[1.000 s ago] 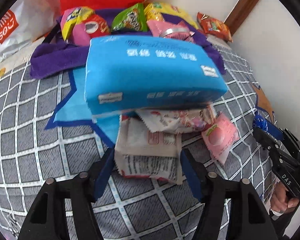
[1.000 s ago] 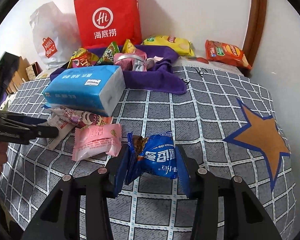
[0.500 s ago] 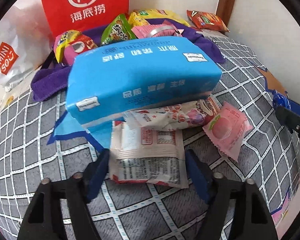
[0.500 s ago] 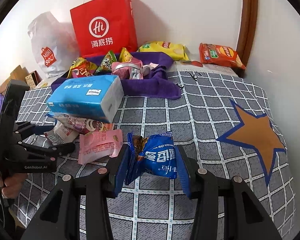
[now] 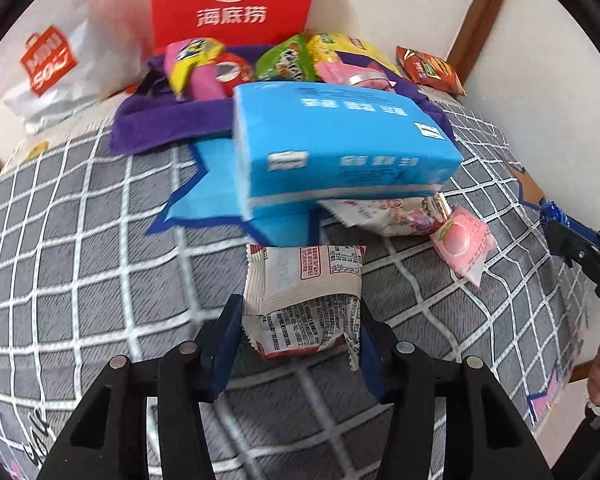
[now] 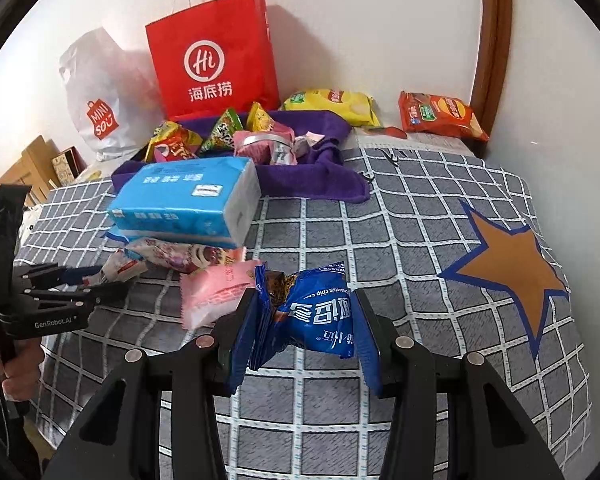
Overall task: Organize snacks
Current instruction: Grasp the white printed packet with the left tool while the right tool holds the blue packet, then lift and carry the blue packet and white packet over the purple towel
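My left hand-held gripper (image 5: 300,336) has just been closing, and its jaws now pinch the crumpled white snack packet (image 5: 302,296), just in front of the blue tissue pack (image 5: 340,148). My right hand-held gripper (image 6: 304,332) is clamped on a blue cookie packet (image 6: 316,312), beside a pink packet (image 6: 216,288) on the grid-patterned cloth (image 6: 400,240). Behind stand a red "Hi" bag (image 6: 216,56) and a white "MINISO" bag (image 6: 100,100). The small print on the white packet is too blurred for me to read.
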A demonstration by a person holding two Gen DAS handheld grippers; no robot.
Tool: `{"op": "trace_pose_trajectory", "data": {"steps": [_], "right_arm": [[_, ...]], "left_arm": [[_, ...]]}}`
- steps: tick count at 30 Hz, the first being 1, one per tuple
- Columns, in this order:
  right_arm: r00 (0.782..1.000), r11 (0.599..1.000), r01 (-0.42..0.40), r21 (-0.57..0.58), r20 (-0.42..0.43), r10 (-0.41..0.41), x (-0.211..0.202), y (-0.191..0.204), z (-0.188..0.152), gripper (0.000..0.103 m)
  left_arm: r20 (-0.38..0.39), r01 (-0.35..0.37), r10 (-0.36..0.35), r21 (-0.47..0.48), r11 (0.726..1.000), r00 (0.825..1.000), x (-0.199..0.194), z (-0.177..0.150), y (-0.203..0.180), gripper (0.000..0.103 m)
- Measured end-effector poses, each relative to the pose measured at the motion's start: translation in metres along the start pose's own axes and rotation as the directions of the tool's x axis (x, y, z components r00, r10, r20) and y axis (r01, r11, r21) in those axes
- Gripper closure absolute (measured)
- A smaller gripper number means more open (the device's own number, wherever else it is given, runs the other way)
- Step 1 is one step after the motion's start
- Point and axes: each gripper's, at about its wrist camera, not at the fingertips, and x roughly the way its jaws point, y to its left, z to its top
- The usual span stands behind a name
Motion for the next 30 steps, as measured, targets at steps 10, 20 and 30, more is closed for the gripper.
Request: {"op": "trace_pose_trajectory", "data": {"steps": [10,20,30], "right_arm": [[1.000,1.000,-0.010,-0.016,0.003,0.010,-0.003,0.025,0.005,0.058],[1.000,0.999,-0.021,-0.027,0.020,0.022,-0.012,0.046,0.015,0.058],[0.998,0.999,-0.015,-0.032,0.064,0.017,-0.023,0.056,0.032,0.058]], "left_arm": [[0.029,0.051,-0.049,-0.069,0.996,0.998,-0.029,-0.001,0.025,0.053],[0.061,0.080,-0.075,-0.079,0.994,0.995,-0.055,0.008,0.030,0.053],[0.101,0.089,-0.081,-0.078,0.993,0.992,-0.075,0.022,0.030,0.053]]}}
